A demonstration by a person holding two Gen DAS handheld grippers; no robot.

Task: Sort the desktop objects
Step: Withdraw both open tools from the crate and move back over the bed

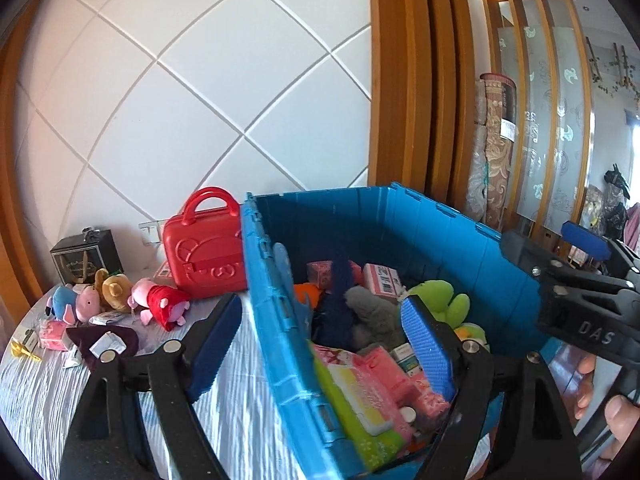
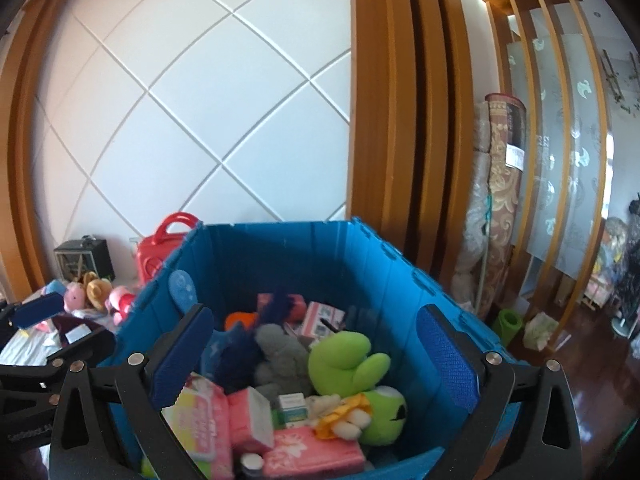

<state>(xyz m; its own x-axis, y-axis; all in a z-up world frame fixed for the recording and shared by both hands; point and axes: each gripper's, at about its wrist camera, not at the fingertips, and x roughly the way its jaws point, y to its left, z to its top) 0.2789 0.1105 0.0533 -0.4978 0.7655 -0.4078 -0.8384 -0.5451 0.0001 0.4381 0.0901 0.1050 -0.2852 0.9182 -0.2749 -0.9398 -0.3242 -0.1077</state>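
A blue plastic crate [image 1: 420, 224] [image 2: 280, 256] stands on the table, filled with a green frog plush [image 2: 352, 364] [image 1: 440, 300], a grey plush [image 2: 280, 352], pink tissue packs [image 2: 312, 450] and small boxes. My left gripper [image 1: 320, 336] is open and empty, straddling the crate's left wall. My right gripper [image 2: 312, 356] is open and empty above the crate's contents; it also shows in the left wrist view [image 1: 584, 256] at the right. Loose toys remain on the table: a pink pig plush in red [image 1: 160, 300], a blue elephant plush [image 1: 64, 300], a brown bear [image 1: 114, 288].
A red toy suitcase [image 1: 204, 248] and a black box [image 1: 86, 260] stand at the table's back by the tiled wall. A dark maroon cloth [image 1: 104, 344] and a pink pack [image 1: 52, 332] lie on the striped tablecloth [image 1: 40, 392]. Rolled carpets [image 2: 496, 208] lean right of the crate.
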